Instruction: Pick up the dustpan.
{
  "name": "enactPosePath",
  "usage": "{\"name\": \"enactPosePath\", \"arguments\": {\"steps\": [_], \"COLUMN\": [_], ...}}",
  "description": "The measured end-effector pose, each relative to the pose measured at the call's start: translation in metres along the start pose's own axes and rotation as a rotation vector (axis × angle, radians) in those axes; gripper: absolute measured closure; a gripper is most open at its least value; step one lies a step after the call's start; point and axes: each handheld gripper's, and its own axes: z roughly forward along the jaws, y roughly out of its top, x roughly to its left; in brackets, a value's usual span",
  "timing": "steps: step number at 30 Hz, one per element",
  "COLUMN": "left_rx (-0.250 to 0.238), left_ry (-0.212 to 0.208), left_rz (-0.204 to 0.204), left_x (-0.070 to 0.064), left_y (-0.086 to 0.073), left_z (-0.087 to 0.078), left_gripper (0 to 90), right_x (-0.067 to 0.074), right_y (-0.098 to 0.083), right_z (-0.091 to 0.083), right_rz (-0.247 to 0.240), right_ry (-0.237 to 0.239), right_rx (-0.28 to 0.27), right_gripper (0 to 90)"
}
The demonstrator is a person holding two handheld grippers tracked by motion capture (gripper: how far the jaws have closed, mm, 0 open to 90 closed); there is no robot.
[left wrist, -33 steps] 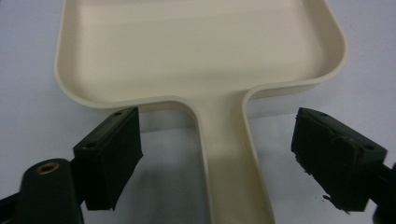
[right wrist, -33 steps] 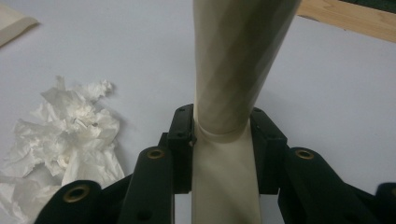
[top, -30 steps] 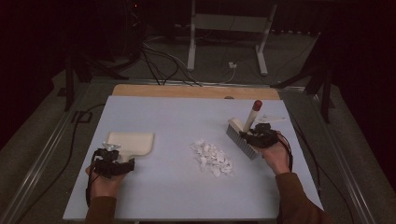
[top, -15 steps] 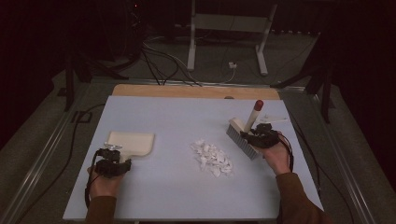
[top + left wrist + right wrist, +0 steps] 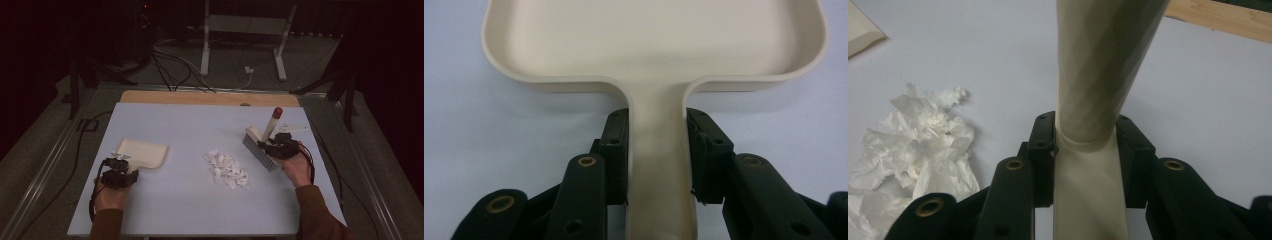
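At the left, the left gripper lies low on the pale blue table, its jaws having just closed onto the handle of the cream dustpan, which rests flat. Crumpled paper scraps lie mid-table. At the right, the right gripper clamps the handle of the brush, bristles on the tabletop, red-tipped handle tilted up. Beyond are cables and a metal stand on the dark floor.

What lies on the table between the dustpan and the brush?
A pile of crumpled white paper scraps lies between the dustpan and the brush, seen in the high view.
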Motion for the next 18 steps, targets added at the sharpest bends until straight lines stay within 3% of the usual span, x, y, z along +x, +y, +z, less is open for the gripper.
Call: {"name": "enactPosePath", "arguments": {"steps": [7, 18], "left_rx": [0.003, -0.019], "left_ry": [-0.027, -0.080], "left_rz": [0.034, 0.124], "left_x": [0.0036, 0.0005], "left_y": [0.0022, 0.0060], "left_z": [-0.0028, -0.0084], "left_gripper": [66.8, 66.8], "right_x": [0.0008, 0.0011], "right_y": [0.0001, 0.0001], "right_z": [0.0003, 0.0005], "right_rz": [-0.004, -0.005], "right_ry": [0.001, 0.001], "right_rx": [-0.001, -0.001], "right_gripper": [67.1, 67.2]}}
